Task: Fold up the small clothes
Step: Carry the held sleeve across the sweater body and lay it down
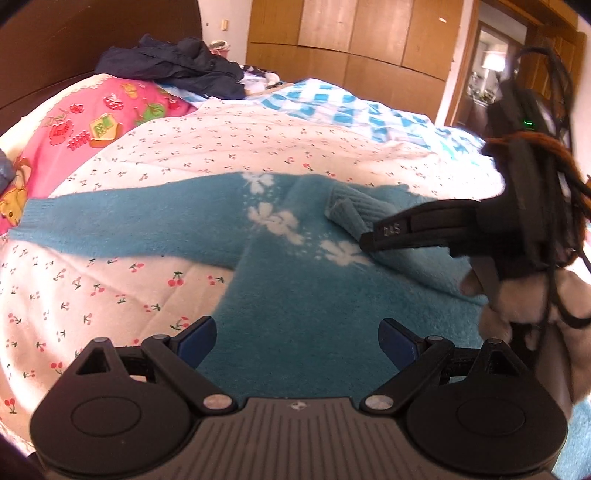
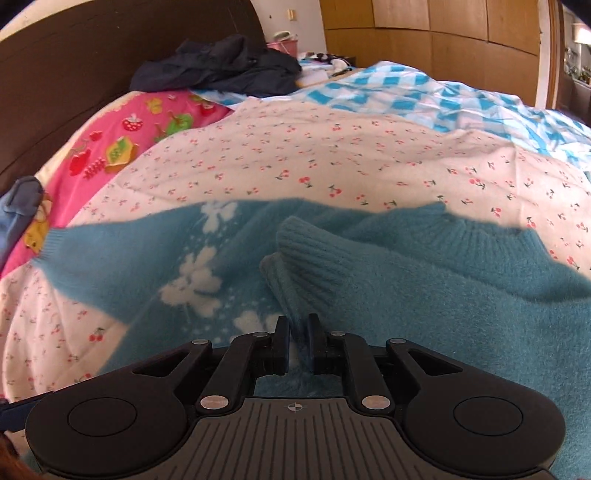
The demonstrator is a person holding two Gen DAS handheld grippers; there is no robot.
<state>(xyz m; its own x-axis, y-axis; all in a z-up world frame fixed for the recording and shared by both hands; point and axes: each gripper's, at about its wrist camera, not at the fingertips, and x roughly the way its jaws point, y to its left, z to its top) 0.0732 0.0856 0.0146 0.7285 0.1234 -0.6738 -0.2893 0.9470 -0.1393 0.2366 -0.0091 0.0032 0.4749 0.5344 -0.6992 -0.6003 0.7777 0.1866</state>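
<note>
A fuzzy blue sweater (image 1: 295,295) with white flower shapes lies flat on the cherry-print quilt (image 1: 229,147). Its left sleeve (image 1: 122,225) stretches out to the left. Its right sleeve (image 2: 310,273) is folded over the body, ribbed cuff up. My left gripper (image 1: 297,343) is open and empty, low over the sweater's body. My right gripper (image 2: 297,332) is shut on the folded right sleeve just below the cuff; it also shows in the left wrist view (image 1: 369,240), coming in from the right with the sleeve (image 1: 354,214) in it.
A pink cartoon pillow (image 1: 74,125) lies at the left by the dark headboard (image 1: 92,40). A dark navy garment (image 1: 173,62) sits at the head of the bed. A blue checked blanket (image 1: 351,107) lies behind the quilt. Wooden wardrobes (image 1: 351,33) stand beyond.
</note>
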